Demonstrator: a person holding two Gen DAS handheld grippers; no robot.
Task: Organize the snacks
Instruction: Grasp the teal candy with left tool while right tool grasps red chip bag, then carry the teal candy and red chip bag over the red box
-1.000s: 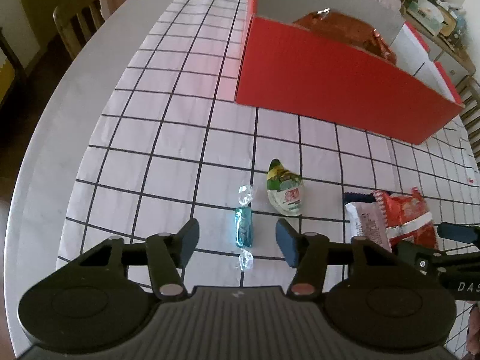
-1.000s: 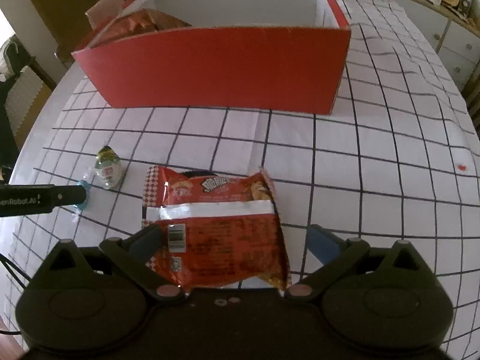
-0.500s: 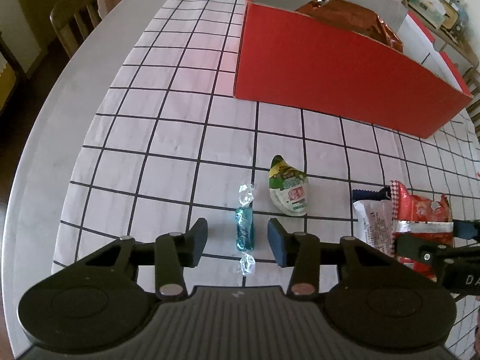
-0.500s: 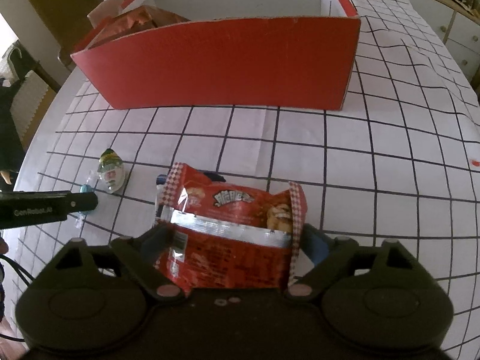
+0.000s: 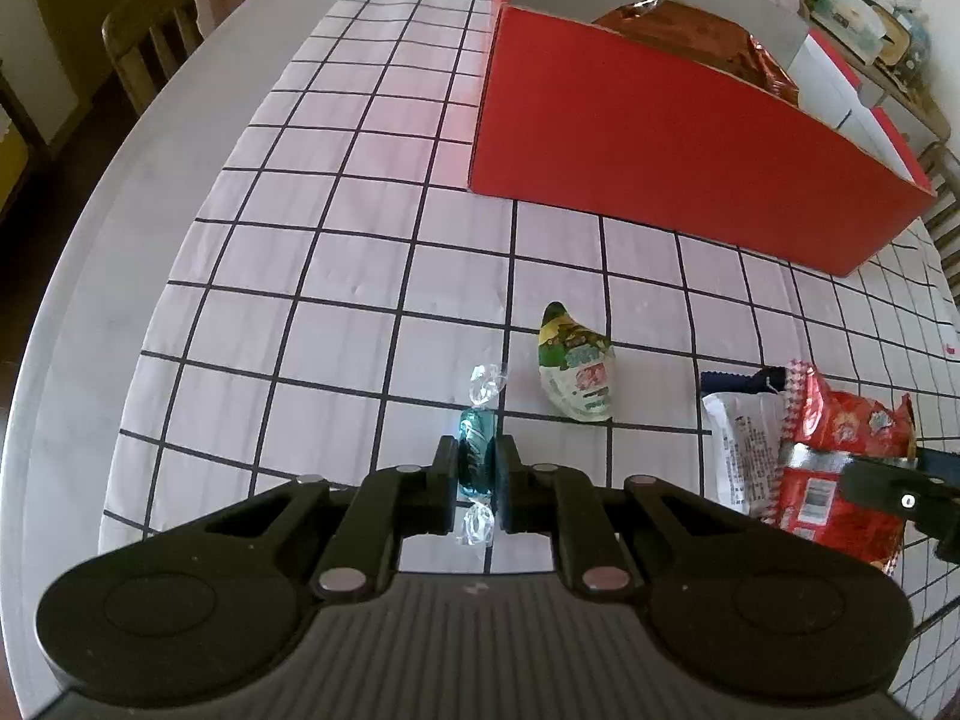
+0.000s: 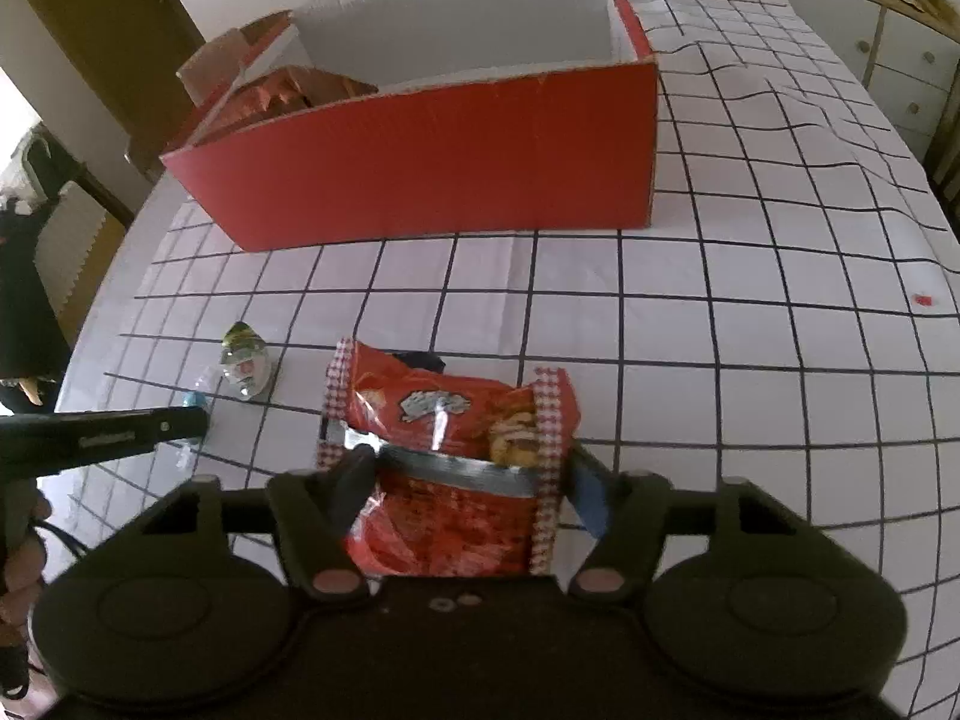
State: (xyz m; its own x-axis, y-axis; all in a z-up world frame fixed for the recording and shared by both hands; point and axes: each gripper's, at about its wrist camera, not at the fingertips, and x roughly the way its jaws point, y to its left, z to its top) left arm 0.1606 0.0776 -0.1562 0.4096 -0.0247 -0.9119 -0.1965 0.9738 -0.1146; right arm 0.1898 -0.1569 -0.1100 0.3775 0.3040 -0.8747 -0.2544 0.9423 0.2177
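Observation:
My left gripper [image 5: 477,459] is shut on a teal wrapped candy [image 5: 475,441] that lies on the checked tablecloth. A green and white snack pouch [image 5: 576,375] lies just right of it and also shows in the right wrist view [image 6: 243,361]. My right gripper [image 6: 462,468] is shut on a red snack bag [image 6: 456,468] and holds it lifted off the cloth; the bag also shows in the left wrist view [image 5: 840,450]. A red cardboard box [image 6: 432,162] stands beyond, holding a shiny orange bag [image 5: 690,30].
A white packet [image 5: 738,444] and a dark blue packet [image 5: 741,381] lie beside the red bag. The table's curved edge [image 5: 78,276] runs on the left, with a wooden chair [image 5: 150,30] beyond it. Drawers [image 6: 906,78] stand at the far right.
My left gripper has closed from wide open onto the teal candy. My right gripper has closed on the red snack bag and lifted it off the cloth, toward the box.

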